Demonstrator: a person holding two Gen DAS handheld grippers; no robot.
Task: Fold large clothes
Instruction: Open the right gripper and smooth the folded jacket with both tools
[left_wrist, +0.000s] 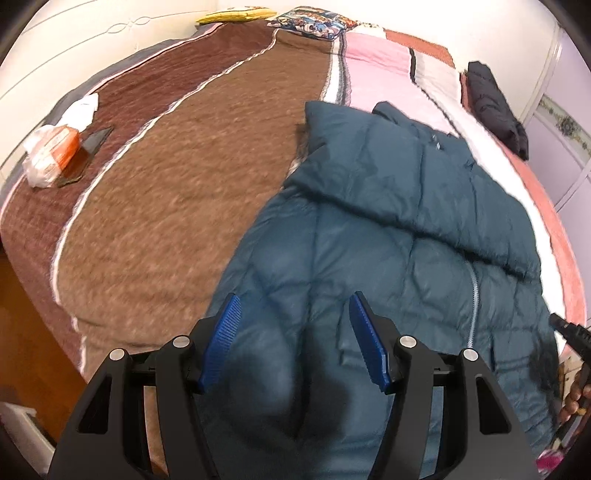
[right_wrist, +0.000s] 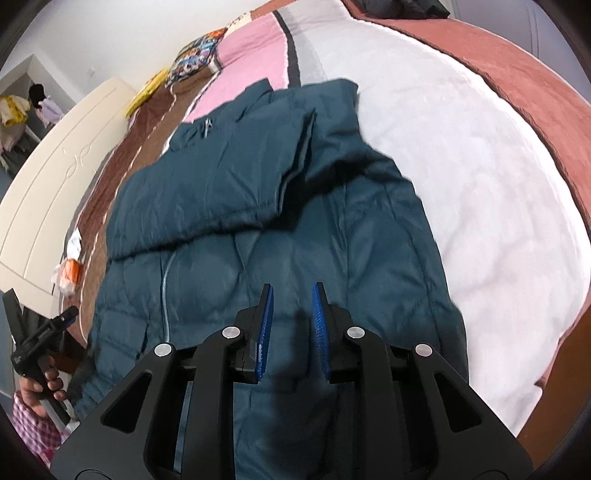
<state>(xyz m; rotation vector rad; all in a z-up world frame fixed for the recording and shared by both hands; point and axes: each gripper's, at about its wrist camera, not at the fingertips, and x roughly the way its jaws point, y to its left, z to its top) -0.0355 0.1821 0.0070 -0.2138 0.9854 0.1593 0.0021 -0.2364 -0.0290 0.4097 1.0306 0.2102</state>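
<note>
A large dark teal puffer jacket (left_wrist: 424, 229) lies flat on the bed, front up, zipper closed, with a sleeve (left_wrist: 388, 173) folded across the chest. It also shows in the right wrist view (right_wrist: 295, 221), with the folded sleeve (right_wrist: 207, 184) lying over the upper body. My left gripper (left_wrist: 293, 306) is open and empty, hovering above the jacket's lower left part. My right gripper (right_wrist: 291, 295) is open with a narrower gap, empty, above the jacket's lower middle. The left gripper also shows at the left edge of the right wrist view (right_wrist: 40, 339), held by a hand.
The bed has a brown blanket (left_wrist: 166, 184) on the left and a pink, white and rust quilt (right_wrist: 480, 184) on the right. A plastic bag (left_wrist: 51, 151), a white cloth (left_wrist: 83, 107) and a dark flat object (left_wrist: 96, 138) lie at the left. Pillows (left_wrist: 314, 22) and a black garment (left_wrist: 495, 107) lie farther back.
</note>
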